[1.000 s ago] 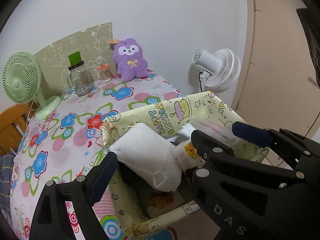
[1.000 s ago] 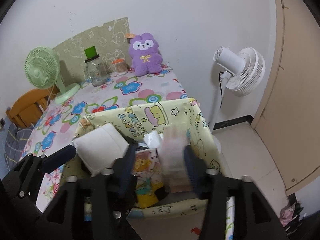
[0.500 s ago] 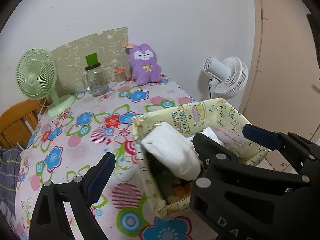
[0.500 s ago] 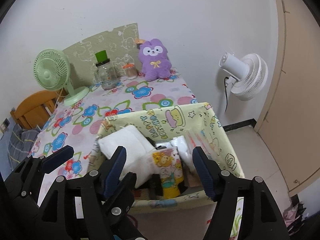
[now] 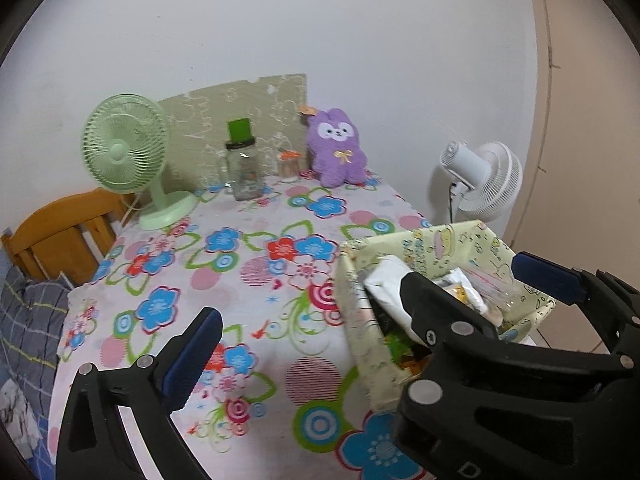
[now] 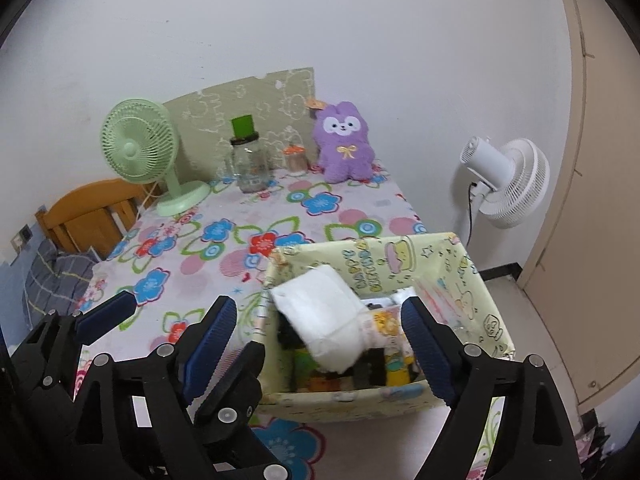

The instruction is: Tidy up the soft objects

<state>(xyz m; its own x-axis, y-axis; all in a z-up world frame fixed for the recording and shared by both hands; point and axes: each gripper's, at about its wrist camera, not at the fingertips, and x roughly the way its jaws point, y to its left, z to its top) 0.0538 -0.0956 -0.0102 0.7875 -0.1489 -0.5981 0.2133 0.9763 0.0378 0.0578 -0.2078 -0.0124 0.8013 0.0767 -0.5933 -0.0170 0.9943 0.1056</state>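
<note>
A yellow cartoon-print fabric box [image 6: 372, 264] [image 5: 440, 244] stands at the table's near right corner. In it lie a white soft pack [image 6: 324, 312] [image 5: 386, 284], a yellow cartoon packet [image 6: 390, 324] and a clear pinkish packet [image 6: 436, 296]. My right gripper [image 6: 320, 308] hangs above the box's near side, jaws opening, nothing between its pads. My left gripper [image 5: 368, 314] is over the box's left edge, jaws opening wide and empty. A purple plush [image 5: 338, 148] [image 6: 346, 148] sits upright against the back wall.
On the flowered tablecloth [image 5: 240, 260] stand a green desk fan [image 5: 124, 156], a glass jar with a green lid [image 5: 242, 168] and a small orange-topped jar [image 5: 289, 162]. A white floor fan [image 5: 480, 180] stands off the right edge, a wooden chair [image 5: 60, 240] on the left.
Both grippers drew back and up from the box while their jaws widened. The right gripper let go of the pinkish packet, which now rests in the box.
</note>
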